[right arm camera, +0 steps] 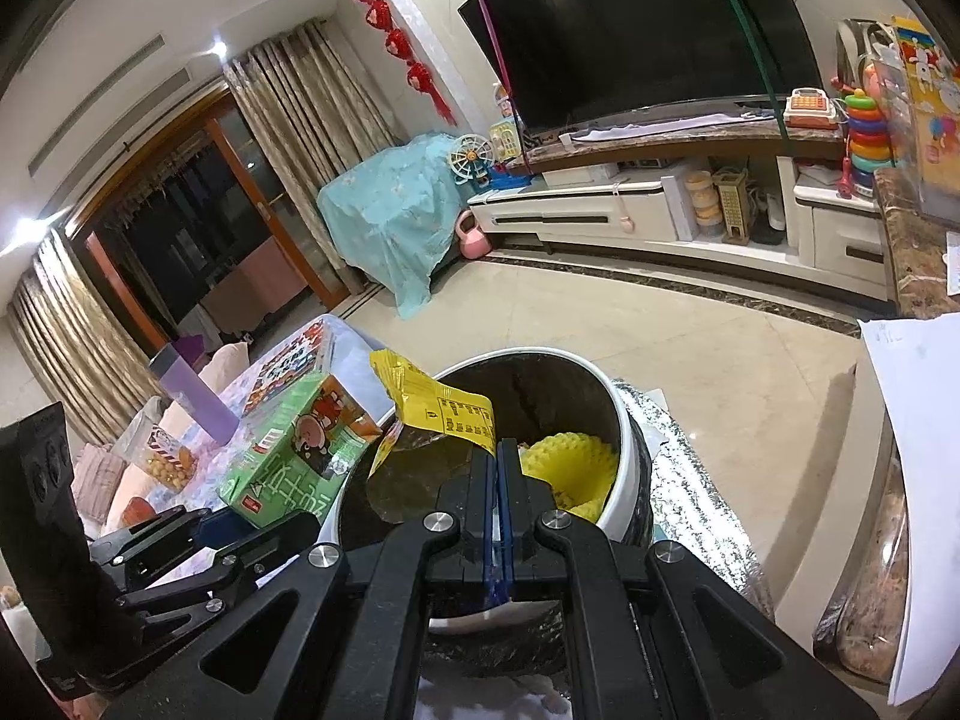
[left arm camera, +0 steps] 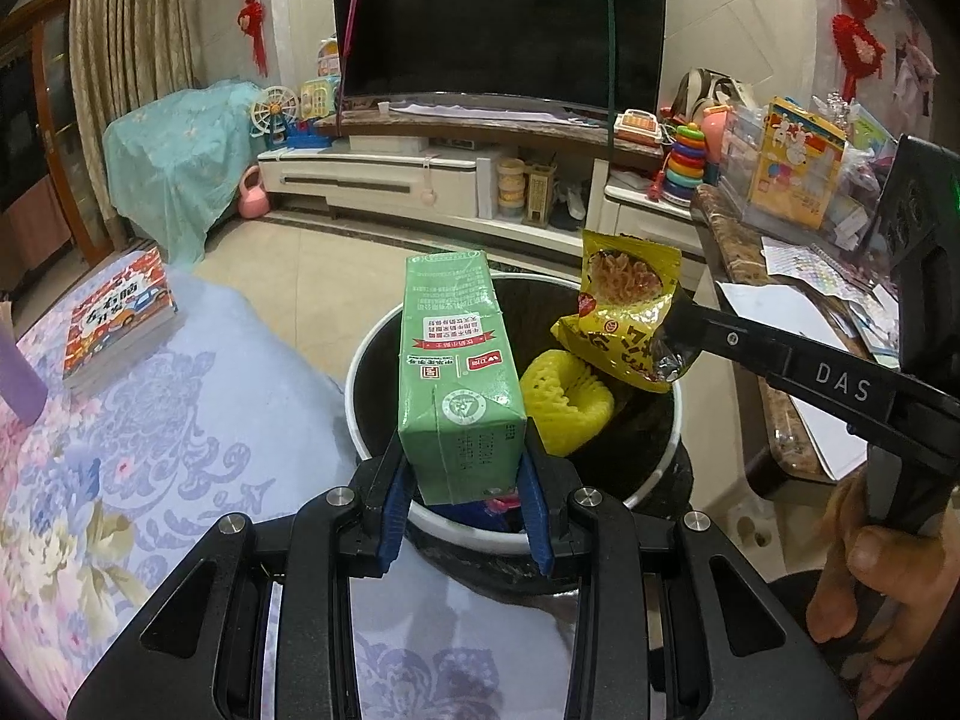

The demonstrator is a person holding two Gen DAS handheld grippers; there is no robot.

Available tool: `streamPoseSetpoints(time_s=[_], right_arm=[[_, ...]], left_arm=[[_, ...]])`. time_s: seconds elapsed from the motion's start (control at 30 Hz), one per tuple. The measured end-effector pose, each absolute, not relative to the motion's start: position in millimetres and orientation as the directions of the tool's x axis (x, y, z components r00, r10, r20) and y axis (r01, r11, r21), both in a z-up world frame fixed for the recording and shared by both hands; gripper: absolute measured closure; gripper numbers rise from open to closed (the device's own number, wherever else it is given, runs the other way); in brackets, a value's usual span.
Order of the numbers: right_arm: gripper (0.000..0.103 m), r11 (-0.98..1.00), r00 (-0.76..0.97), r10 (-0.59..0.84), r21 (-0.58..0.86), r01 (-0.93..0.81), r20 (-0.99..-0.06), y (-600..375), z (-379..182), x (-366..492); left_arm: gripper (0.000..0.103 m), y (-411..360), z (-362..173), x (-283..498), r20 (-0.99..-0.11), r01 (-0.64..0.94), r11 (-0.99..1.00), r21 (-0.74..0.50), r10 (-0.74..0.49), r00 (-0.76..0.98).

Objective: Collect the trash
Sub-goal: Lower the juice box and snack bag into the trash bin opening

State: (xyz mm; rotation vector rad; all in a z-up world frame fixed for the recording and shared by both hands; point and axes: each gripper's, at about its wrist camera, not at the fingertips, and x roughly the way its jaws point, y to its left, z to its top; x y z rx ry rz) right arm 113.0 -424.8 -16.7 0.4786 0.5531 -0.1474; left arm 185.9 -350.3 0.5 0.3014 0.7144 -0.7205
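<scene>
Bin: yellow foam net already inside. L gripper clamps green carton, R gripper pinches yellow wrapper; both over bin, drops pending.

A green carton and crumpled yellow wrapper hang over the white-rimmed bin, yellow foam netting inside.

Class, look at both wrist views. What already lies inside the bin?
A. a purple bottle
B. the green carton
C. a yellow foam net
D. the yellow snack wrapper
C: the yellow foam net lies in the bin, while the carton sits in the left gripper and the wrapper in the right gripper, both above it.
</scene>
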Motion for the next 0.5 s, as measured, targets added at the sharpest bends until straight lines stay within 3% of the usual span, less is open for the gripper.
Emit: streamPoseSetpoints(time_s=[0.5], right_arm=[[0.101, 0.891, 0.818, -0.021, 0.360, 0.276, -0.574, -428.7, -18.1, 128.3]], left_arm=[[0.072, -357.7, -6.1, 200.5, -0.712, 0.687, 0.726, -0.002, -0.484, 0.509]])
